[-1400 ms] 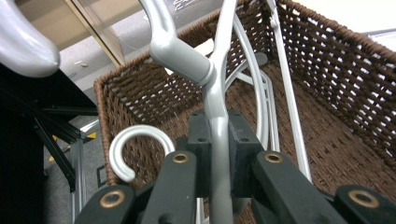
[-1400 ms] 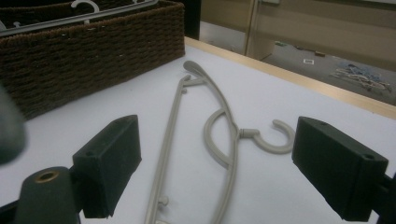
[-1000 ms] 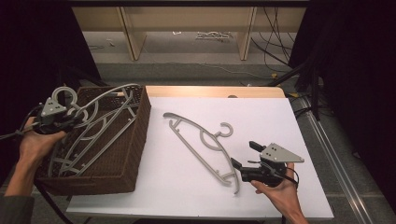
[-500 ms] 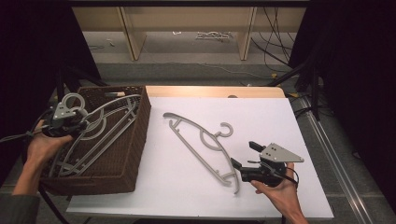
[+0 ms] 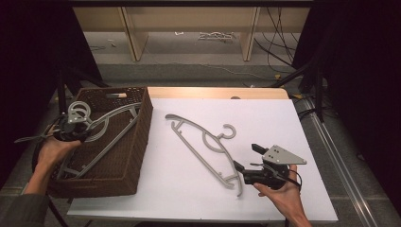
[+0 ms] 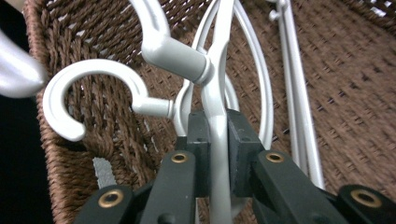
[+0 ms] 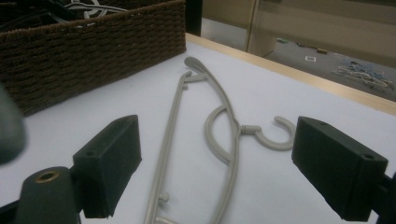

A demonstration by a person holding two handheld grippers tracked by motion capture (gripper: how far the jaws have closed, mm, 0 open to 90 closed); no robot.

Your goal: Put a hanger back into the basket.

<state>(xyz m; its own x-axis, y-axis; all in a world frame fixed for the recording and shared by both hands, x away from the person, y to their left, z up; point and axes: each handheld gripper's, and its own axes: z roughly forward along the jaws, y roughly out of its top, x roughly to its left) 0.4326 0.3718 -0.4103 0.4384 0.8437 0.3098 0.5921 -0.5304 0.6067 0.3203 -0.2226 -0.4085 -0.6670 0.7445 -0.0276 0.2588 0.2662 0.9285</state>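
Waiting near right on the white bench (image 5: 293, 123), the right tongs (image 7: 217, 170) gape, released, before a grey plastic hanger (image 5: 208, 146) not yet stowed. Far left, the left tongs (image 6: 217, 140) clench another grey hanger (image 6: 219, 70) inside the brown wicker basket (image 5: 137, 137), unreleased.

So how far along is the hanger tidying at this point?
Done: at least one grey hanger already lies in the wicker basket. In hand: the left gripper is shut on another hanger over the basket. Left: the last hanger lies flat on the white table, with the right gripper open at its near end, not gripping it.
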